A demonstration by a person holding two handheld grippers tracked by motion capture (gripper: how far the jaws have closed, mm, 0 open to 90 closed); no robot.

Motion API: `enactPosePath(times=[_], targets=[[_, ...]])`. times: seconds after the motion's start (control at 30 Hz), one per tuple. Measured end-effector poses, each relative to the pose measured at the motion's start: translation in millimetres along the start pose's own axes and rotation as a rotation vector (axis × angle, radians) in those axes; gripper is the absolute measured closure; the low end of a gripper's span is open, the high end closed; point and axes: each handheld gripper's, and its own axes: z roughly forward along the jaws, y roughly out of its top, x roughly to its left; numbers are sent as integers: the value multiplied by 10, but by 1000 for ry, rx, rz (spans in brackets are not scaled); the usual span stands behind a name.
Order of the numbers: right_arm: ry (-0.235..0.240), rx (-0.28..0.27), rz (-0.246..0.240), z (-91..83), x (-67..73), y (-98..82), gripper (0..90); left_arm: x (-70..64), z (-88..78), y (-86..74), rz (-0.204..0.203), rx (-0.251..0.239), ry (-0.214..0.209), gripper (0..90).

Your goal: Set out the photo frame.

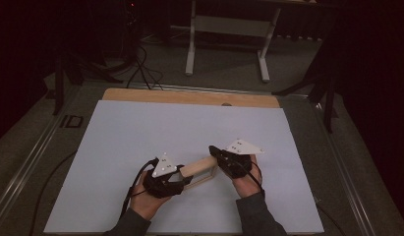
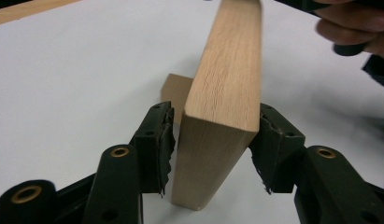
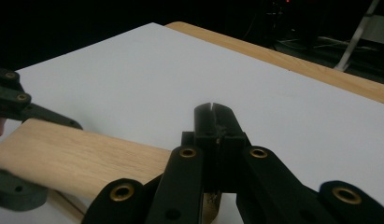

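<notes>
1. left gripper straddles the near end of the wooden frame, its 2 jaws spread. the left gripper view shows a thin gap between the left pad and the wood, while the right pad sits against or just beside the wood's edge, so i would not call this a firm grip.
2. the wooden frame stands on edge on the white sheet, running from the left gripper toward the right one. a 2nd wooden part shows low behind the top bar in the left gripper view.
3. to do this step well, centre the bar between the pads before any squeeze, so both meet the flat faces squarely and the frame does not twist or tip.
4. keep the left hand low and steady; with loose pads the frame rests on its own edge and could fall sideways.
5. right gripper has its jaws pressed together at the tips, with no wood between them. its closed tips lie above the far end of the frame; contact with the wood cannot be told.
6. seen from the high view, the right gripper sits at the frame's far end near the sheet's middle. holding it there as a stop would likely steady that end.
</notes>
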Motion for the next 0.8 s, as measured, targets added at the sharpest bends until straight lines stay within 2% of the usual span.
enactPosePath(times=[0.2,0.37,0.57,0.67,0.8], targets=[[4,8,-2,-19,-8,-4,895,26,22,-16,1,12,61,497],[7,13,2,-30,-8,-4,894,37,21,-15,0,11,69,502],[9,19,7,-50,-12,-6,894,79,1,-13,-27,4,100,505],[13,23,7,-60,-17,-5,894,102,-2,-18,-44,-2,94,513],[14,28,3,-66,-19,0,876,99,6,-22,-43,-3,86,528]])
